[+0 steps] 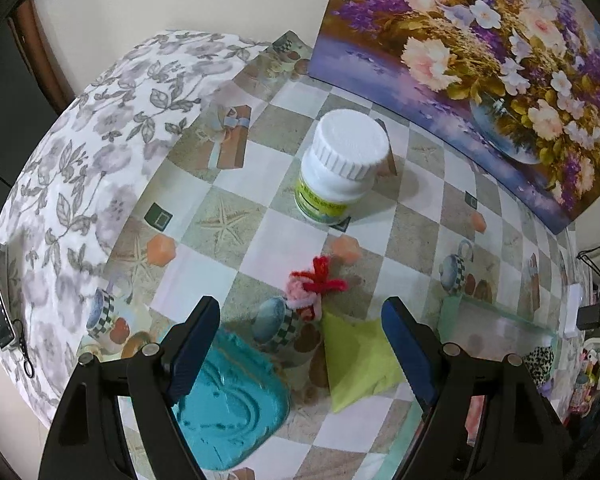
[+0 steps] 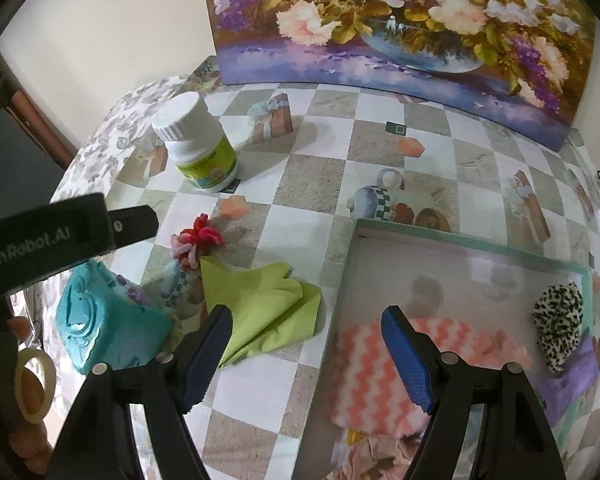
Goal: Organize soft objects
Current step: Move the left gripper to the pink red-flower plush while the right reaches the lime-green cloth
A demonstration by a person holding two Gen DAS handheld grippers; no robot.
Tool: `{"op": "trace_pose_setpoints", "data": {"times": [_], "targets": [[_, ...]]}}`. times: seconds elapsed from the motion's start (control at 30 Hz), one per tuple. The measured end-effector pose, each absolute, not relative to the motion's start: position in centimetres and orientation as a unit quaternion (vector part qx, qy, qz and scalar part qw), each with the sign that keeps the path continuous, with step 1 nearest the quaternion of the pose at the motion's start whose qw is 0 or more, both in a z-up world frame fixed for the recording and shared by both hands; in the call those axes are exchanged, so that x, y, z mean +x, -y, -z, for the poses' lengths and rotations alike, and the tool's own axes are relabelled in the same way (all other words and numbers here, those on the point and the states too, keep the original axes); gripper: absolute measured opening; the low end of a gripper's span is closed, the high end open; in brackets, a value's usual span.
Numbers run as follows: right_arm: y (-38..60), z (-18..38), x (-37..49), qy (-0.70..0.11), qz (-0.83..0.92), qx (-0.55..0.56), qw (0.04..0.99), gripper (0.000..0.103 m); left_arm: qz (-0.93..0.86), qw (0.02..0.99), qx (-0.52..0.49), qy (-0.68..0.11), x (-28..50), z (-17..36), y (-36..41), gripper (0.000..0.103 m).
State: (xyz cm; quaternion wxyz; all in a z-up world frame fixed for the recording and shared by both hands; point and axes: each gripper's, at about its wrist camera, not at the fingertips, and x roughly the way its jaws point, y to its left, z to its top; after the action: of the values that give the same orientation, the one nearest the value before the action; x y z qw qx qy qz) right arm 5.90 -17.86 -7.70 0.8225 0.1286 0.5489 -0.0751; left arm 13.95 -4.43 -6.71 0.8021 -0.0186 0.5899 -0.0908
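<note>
Hovering with jaws spread and empty, the left gripper (image 1: 300, 336) hangs over the green cloth (image 1: 358, 358) on the tabletop (image 1: 420, 216). The right gripper (image 2: 306, 344), jaws equally wide, sits at the tray (image 2: 472, 250) edge; the cloth lies at its 11 o'clock.

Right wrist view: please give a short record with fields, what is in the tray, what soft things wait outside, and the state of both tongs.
in tray: pink zigzag cloth, leopard scrunchie, purple cloth
outside, on table: green cloth, red-pink yarn piece, teal block
not soft: white bottle
left tongs: open, empty
right tongs: open, empty
</note>
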Motion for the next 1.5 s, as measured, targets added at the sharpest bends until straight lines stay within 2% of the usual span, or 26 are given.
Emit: {"op": "trace_pose_setpoints", "data": {"times": [0.87,1.5], "targets": [[14.8,12.9,9.3,-0.599,0.006,0.135,0.790,0.080,0.073,0.787,-0.008,-0.612,16.3,9.0,4.2,0.084],[12.2,14.9,8.8,-0.610,0.000,0.077,0.788,0.080,0.048,0.787,-0.011,-0.616,16.7,9.7,3.3,0.084]]}}
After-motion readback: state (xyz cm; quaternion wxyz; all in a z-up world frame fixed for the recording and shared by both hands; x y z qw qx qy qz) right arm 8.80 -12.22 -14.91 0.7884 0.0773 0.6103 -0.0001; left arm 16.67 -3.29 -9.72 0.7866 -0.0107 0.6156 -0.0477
